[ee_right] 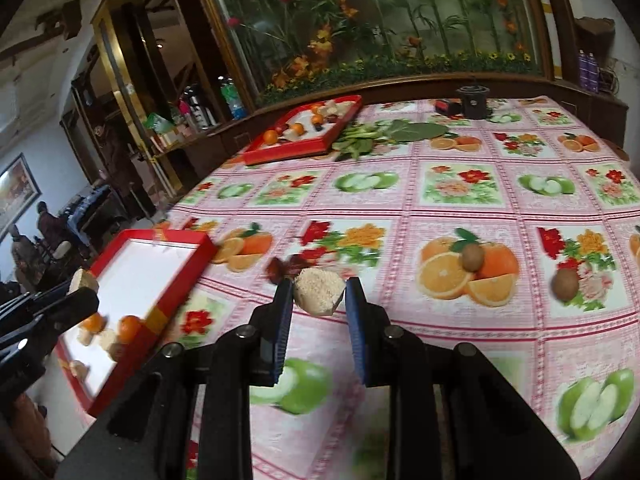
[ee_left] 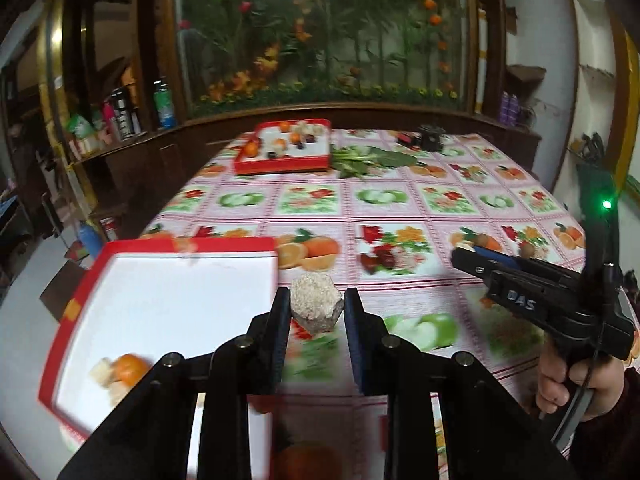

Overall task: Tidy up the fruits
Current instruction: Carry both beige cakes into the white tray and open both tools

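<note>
Pinching a beige grainy block (ee_left: pixel 317 303), the left gripper (ee_left: pixel 317 308) is seen at centre frame; another block (ee_right: pixel 319 291) is clamped by the right gripper (ee_right: pixel 320 300), right of the red tray (ee_right: pixel 176 280).

A pink checked tablecloth (ee_right: pixel 472 208) (printed with oranges, green apples, red flowers) carries red, white-lined trays (ee_right: pixel 202 258).

A table covered by a fruit-and-flower patterned tablecloth (ee_right: pixel 460 208) holds a red tray (ee_right: pixel 188 276) at the near left, another red tray (ee_right: pixel 288 148) at the far side, leafy greens (ee_right: pixel 384 134) beside it, and a dark round container (ee_right: pixel 473 102).
</note>
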Action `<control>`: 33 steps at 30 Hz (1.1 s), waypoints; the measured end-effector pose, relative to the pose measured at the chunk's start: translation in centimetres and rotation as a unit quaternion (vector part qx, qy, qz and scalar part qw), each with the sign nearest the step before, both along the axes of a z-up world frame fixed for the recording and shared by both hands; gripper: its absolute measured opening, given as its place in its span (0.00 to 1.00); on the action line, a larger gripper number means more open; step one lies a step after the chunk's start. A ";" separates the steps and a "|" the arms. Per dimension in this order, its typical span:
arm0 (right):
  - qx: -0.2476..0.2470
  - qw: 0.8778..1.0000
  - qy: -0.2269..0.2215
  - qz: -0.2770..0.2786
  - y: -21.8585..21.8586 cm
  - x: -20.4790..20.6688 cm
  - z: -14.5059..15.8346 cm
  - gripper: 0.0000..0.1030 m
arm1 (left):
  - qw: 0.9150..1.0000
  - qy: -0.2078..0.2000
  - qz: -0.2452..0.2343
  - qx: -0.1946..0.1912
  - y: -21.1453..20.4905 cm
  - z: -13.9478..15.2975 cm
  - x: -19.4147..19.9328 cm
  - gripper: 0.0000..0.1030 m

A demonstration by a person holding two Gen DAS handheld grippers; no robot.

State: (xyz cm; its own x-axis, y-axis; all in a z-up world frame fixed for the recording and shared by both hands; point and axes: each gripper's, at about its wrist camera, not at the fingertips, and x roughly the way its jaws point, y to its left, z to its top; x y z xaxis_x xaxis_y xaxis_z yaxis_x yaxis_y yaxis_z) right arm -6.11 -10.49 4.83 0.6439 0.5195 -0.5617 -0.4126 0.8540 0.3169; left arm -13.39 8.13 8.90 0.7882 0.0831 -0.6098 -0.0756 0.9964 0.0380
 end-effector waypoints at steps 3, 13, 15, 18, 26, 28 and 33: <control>0.026 0.999 0.004 0.020 1.7 -0.8 0.2 0.28 | 1.000 -0.006 0.029 -0.005 2.3 0.2 -0.7 0.25; 0.025 0.993 -0.015 0.118 10.9 -4.8 1.5 0.28 | 0.995 -0.017 0.101 0.003 7.5 -0.1 -2.5 0.25; 0.020 0.991 -0.022 0.129 12.0 -5.4 1.7 0.28 | 0.994 -0.017 0.109 0.003 8.2 -0.3 -2.7 0.25; 0.021 0.990 -0.025 0.141 13.2 -5.8 1.8 0.28 | 0.993 -0.014 0.117 0.000 9.2 -0.8 -3.0 0.25; 0.019 0.987 -0.012 0.158 15.3 -5.9 0.7 0.28 | 0.991 -0.007 0.131 -0.006 10.8 -1.6 -3.2 0.25; 0.022 0.987 -0.012 0.160 15.5 -5.9 0.6 0.28 | 0.991 -0.005 0.134 -0.007 11.0 -1.7 -3.2 0.25; 0.041 0.984 -0.002 0.172 15.4 -5.7 0.1 0.28 | 0.990 0.001 0.139 -0.006 11.3 -2.1 -3.1 0.25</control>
